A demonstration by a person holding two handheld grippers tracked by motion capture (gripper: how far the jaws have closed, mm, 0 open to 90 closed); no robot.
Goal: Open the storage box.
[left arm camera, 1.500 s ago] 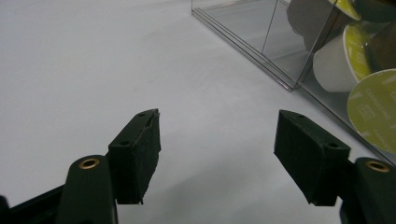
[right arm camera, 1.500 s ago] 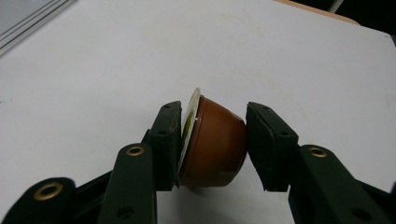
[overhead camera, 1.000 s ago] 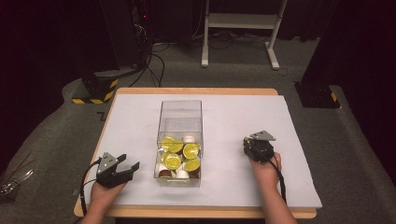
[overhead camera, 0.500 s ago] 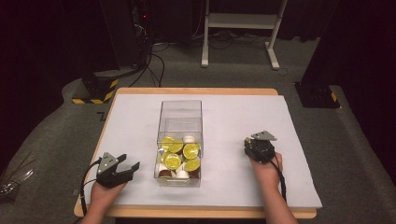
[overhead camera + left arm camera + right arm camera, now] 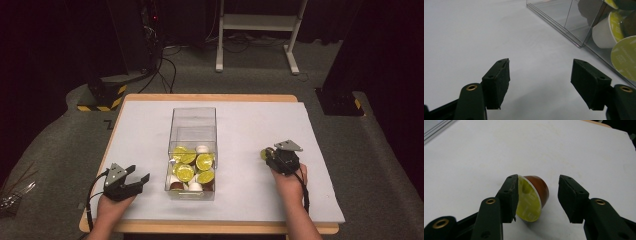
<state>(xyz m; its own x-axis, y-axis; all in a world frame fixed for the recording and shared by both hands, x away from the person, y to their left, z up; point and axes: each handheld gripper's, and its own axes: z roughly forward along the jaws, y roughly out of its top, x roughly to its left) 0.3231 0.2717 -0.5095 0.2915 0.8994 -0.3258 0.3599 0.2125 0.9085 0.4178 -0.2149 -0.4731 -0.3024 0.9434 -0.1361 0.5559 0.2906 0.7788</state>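
The right claw point(image 5: 537, 196) stands with its jaws apart around a coffee capsule point(image 5: 533, 196) that lies on its side on the bench point(image 5: 250, 120), right of the clear box point(image 5: 192, 150); the yellow lid touches one jaw, the other is clear of the brown cup. The left claw point(image 5: 540, 82), also spread and empty, rests near the box's left wall. Many capsules point(image 5: 192, 167) already fill the box; this one looks not yet gripped or moved, so the job seems partway.
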